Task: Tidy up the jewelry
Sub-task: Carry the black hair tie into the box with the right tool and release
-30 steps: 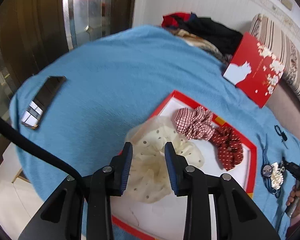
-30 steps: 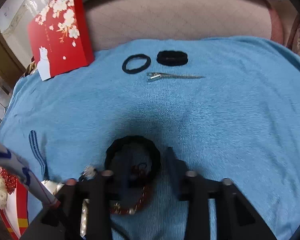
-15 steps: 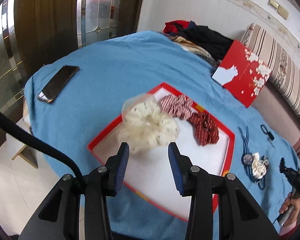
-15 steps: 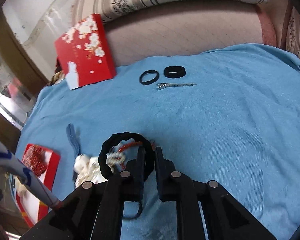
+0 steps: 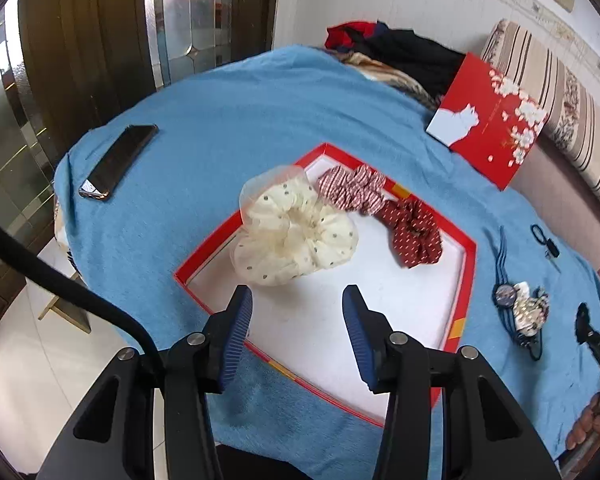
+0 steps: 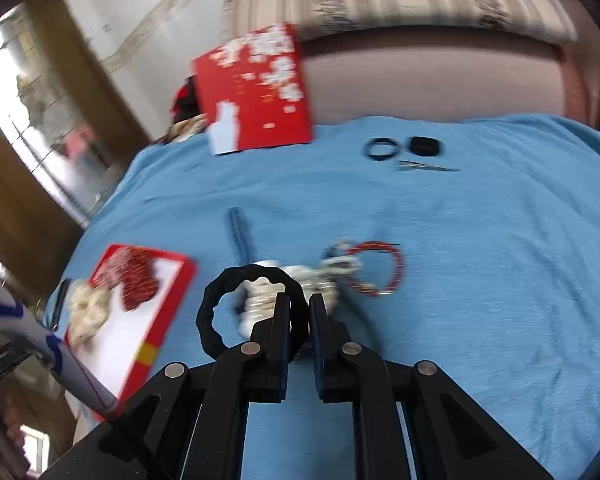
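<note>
Right claw (image 6: 299, 312) pinches black scrunchie (image 6: 216, 312), ring hanging left of its tips, above blue table (image 6: 480, 260). Left claw (image 5: 296, 308) spread wide, empty, over red tray (image 5: 466, 280); cream scrunchie (image 5: 296, 236) lies just ahead. No legible writing.

Bright daylight; right wrist view motion-blurred, fisheye-warped.

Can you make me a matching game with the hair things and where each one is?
Things:
1. cream dotted fluffy scrunchie
2. black braided hair ring
3. dark flat phone
4. red beaded bracelet

Places:
A. bare blue cloth, near the table's edge
B. pinched in the right gripper
C. inside the red-rimmed white tray
D. blue cloth, beside the white jewelry pile

Pairs: 1-C, 2-B, 3-A, 4-D
</note>
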### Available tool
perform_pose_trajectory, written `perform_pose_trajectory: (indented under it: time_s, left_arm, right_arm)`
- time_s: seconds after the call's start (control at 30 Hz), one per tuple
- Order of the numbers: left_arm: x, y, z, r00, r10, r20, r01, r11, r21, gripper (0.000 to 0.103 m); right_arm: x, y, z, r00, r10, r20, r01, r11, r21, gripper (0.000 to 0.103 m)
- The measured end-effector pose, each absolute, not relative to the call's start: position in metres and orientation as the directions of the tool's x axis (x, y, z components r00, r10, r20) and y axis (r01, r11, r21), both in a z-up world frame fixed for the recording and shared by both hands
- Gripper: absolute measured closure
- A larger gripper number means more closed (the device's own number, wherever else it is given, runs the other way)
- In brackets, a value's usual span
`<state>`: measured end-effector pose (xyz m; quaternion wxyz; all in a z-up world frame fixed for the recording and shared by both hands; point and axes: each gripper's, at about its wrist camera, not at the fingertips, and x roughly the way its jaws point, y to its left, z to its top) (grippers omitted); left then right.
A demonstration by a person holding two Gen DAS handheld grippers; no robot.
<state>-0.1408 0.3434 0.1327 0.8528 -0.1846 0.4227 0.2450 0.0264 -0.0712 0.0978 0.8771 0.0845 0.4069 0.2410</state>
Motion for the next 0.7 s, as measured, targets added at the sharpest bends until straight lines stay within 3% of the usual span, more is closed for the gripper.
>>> perform_pose_trajectory:
  time_s: [0.3,0.7]
  left_arm:
    - [-0.116,0.394,0.086,0.475,0.242,-0.846,-0.568,0.818,-0.085,0.057]
    - [-0.058,0.435,0.053,0.472,0.155,-0.868,-0.544,0.826,-0.149,0.058]
  right_arm:
    - [-0.001,0.049,0.109,0.415,0.622,-0.664,-0.553,0.752,0.359,0.092]
    - [-0.004,0.207,0.052,0.312,0.557,-0.77,-0.691,0.689,0.219,0.092]
